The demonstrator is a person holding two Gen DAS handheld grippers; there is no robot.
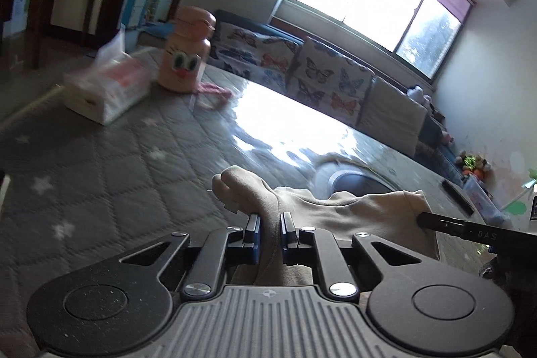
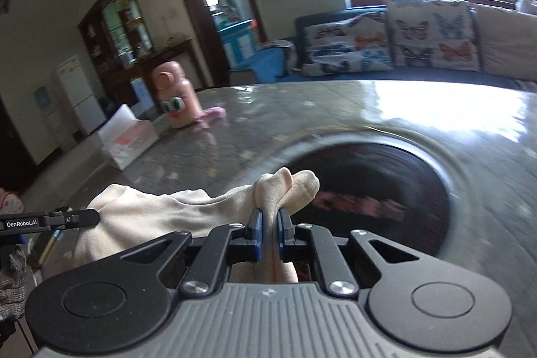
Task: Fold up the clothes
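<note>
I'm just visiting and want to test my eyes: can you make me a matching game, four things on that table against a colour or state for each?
Things:
1. bottle
2. garment
3. tissue pack
4. round inset in the table

Descriptions:
A. cream, pinched in both sets of jaws
B. dark and glossy
C. pink, with cartoon eyes
D. white with pink print, near the table's edge

Pairs: 1-C, 2-A, 3-D, 4-B
</note>
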